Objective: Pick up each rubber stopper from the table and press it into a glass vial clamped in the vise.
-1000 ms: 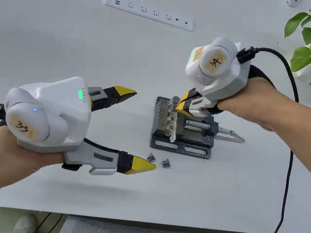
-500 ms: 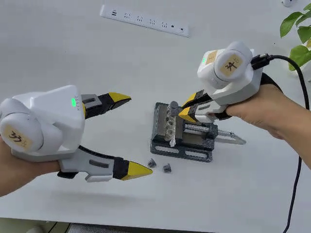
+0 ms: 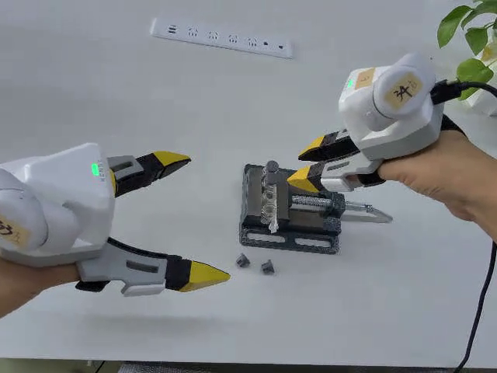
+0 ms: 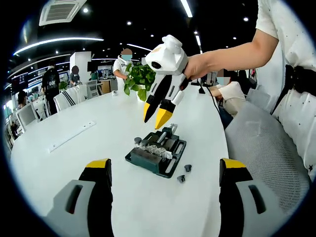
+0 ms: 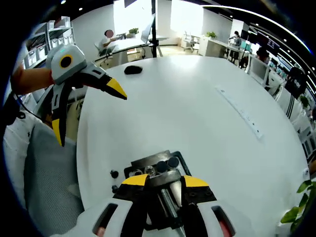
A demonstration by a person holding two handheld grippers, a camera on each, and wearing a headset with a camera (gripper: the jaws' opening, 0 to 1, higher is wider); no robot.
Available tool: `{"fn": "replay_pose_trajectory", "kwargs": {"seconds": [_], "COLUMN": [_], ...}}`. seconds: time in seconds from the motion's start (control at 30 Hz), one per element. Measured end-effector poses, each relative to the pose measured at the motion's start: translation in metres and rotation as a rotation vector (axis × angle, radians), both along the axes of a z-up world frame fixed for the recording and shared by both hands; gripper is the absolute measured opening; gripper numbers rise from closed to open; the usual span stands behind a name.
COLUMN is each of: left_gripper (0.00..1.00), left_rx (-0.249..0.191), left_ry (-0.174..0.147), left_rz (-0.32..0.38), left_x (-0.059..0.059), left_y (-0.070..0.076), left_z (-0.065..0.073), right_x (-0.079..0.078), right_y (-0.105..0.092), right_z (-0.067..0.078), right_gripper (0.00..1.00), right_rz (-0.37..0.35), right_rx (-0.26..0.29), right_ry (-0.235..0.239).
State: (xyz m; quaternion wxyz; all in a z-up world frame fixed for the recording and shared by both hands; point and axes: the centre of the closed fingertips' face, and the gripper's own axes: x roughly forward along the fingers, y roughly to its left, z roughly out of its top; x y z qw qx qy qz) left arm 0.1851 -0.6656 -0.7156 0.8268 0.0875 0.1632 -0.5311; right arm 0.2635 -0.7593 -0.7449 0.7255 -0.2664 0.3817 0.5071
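A dark vise [image 3: 311, 233] clamps a row of glass vials [image 3: 269, 200]; the farthest vial carries a grey rubber stopper [image 3: 272, 166]. Two loose stoppers [image 3: 242, 260] [image 3: 267, 267] lie on the white table just in front of the vise. My right gripper [image 3: 303, 167] hovers above and right of the vise, narrowly open and holding nothing. My left gripper [image 3: 194, 216] is wide open to the left of the vise, also holding nothing. In the left gripper view the vise [image 4: 148, 159] lies ahead with the stoppers [image 4: 187, 168] to its right. The right gripper view looks down on the vise [image 5: 134, 171].
A white power strip [image 3: 221, 37] lies at the back of the table. A potted plant [image 3: 466, 31] stands at the far right, and a black cable [image 3: 481, 295] trails from the right gripper. Bare table surrounds the vise.
My right gripper has lifted up and to the right, away from the far vial, leaving the stopper on it. The left gripper has drifted slightly left and lower.
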Motion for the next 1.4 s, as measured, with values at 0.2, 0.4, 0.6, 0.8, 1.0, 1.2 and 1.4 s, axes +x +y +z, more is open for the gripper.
{"fn": "replay_pose_trajectory", "kwargs": {"seconds": [0.2,0.4,0.6,0.8,1.0,1.2,1.4], "left_gripper": [0.91,0.91,0.92,0.95,0.97,0.98,0.99], "left_rx": [0.006,0.014,0.025,0.031,0.037,0.044,0.052], "left_ry": [0.002,0.007,0.011,0.017,0.02,0.02,0.027], "left_rz": [0.008,0.014,0.018,0.012,0.013,0.01,0.008], "left_x": [-0.001,-0.003,-0.006,-0.009,-0.011,-0.012,-0.014], "left_y": [0.002,0.003,0.005,0.004,0.005,0.006,0.007], "left_z": [0.002,0.002,0.002,0.001,0.0,0.0,-0.002], "right_x": [-0.01,-0.02,-0.028,-0.038,-0.053,-0.069,-0.087], "right_y": [-0.005,-0.014,-0.021,-0.026,-0.031,-0.035,-0.04], "right_z": [0.007,0.007,0.01,0.015,0.02,0.021,0.012], "right_gripper": [0.28,0.34,0.4,0.48,0.56,0.62,0.62], "right_rz": [-0.009,-0.025,-0.032,-0.027,-0.014,0.006,0.022], "right_rx": [0.062,0.114,0.168,0.224,0.286,0.34,0.357], "right_ry": [0.001,0.005,-0.006,-0.015,-0.012,0.002,0.031]}}
